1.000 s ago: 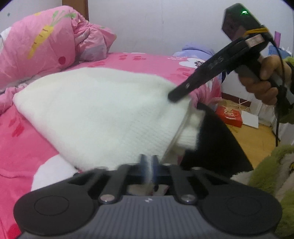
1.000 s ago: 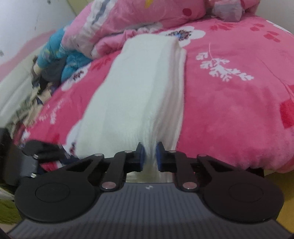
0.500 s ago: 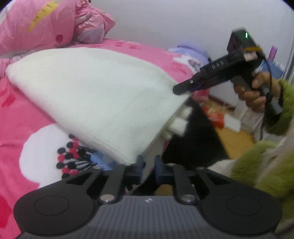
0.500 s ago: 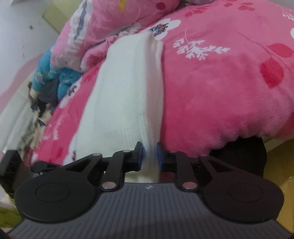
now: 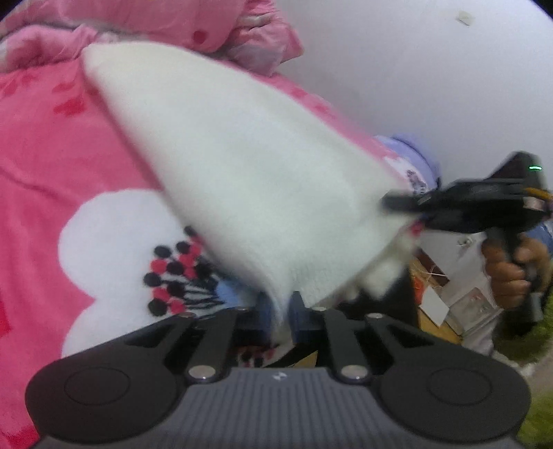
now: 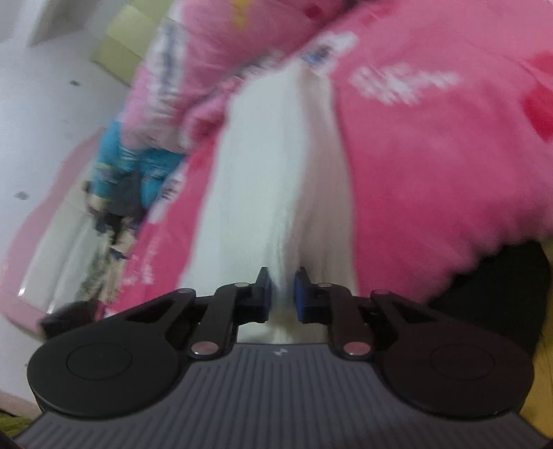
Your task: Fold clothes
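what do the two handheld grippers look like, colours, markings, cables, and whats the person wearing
Both grippers have black linkage arms with silver pivot pins, round black side discs, a ribbed grey body bearing a small white logo, and blue finger pads. Seen from the left gripper, the right gripper is a black pistol-grip unit with a green light and yellow band. The sleeve looks fuzzy green.

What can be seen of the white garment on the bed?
The white garment looks like a soft, fuzzy knit, folded into a long band. Its far end lies on the pink floral blanket near the crumpled pink quilt; the near end is lifted. The left gripper is closing with one near corner between its pads, and the right gripper is closing with the other near edge between its pads. Both views are blurred, so no seams or details show.
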Action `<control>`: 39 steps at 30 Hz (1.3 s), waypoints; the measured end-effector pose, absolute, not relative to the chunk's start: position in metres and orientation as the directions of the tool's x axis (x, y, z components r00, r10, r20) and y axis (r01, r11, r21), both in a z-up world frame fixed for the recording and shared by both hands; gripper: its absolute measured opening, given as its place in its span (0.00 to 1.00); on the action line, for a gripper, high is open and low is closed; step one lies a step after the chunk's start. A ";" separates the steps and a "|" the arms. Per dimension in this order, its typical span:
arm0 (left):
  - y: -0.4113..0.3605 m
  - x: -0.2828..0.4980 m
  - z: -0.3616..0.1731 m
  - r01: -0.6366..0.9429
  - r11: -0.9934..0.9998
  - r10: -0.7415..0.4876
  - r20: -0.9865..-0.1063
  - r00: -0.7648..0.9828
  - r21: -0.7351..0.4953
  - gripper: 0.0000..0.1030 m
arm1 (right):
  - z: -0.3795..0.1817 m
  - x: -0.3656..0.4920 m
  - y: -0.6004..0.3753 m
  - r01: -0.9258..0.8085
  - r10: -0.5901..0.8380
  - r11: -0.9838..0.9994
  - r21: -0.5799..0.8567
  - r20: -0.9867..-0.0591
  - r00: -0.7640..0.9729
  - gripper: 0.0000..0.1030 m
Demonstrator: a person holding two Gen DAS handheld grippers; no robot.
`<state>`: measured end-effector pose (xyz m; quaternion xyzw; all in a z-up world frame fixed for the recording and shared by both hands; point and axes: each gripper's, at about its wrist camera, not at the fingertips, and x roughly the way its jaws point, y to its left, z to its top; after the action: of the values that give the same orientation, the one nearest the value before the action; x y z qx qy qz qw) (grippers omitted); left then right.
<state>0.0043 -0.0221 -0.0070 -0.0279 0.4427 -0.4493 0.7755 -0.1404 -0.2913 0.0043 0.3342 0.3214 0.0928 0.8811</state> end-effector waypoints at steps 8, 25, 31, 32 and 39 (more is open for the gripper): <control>-0.013 -0.001 -0.005 0.700 0.564 -0.744 -0.637 0.202 -0.438 0.08 | -0.020 -0.156 -0.296 0.031 0.307 0.822 0.569 -0.487 0.818 0.13; -0.011 0.017 0.023 0.730 0.571 -0.751 -0.599 0.278 -0.376 0.53 | 0.042 -0.150 -0.301 -0.015 0.204 0.866 0.500 -0.325 0.924 0.33; -0.036 0.030 -0.002 0.752 0.549 -0.761 -0.591 0.268 -0.366 0.54 | 0.023 -0.104 -0.266 -0.072 0.184 0.966 0.250 -0.463 0.867 0.29; -0.034 0.030 -0.007 0.752 0.546 -0.762 -0.591 0.264 -0.368 0.54 | 0.013 -0.100 -0.264 -0.051 0.145 0.980 0.190 -0.520 0.842 0.24; -0.012 0.052 0.022 0.738 0.526 -0.800 -0.541 0.260 -0.423 0.65 | 0.041 -0.087 -0.270 -0.105 0.141 0.990 0.098 -0.546 0.826 0.22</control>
<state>0.0518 -0.0121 0.0222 -0.0420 0.3670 -0.4850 0.7927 -0.0874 -0.2698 0.0409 0.0317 0.2881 0.0644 0.9549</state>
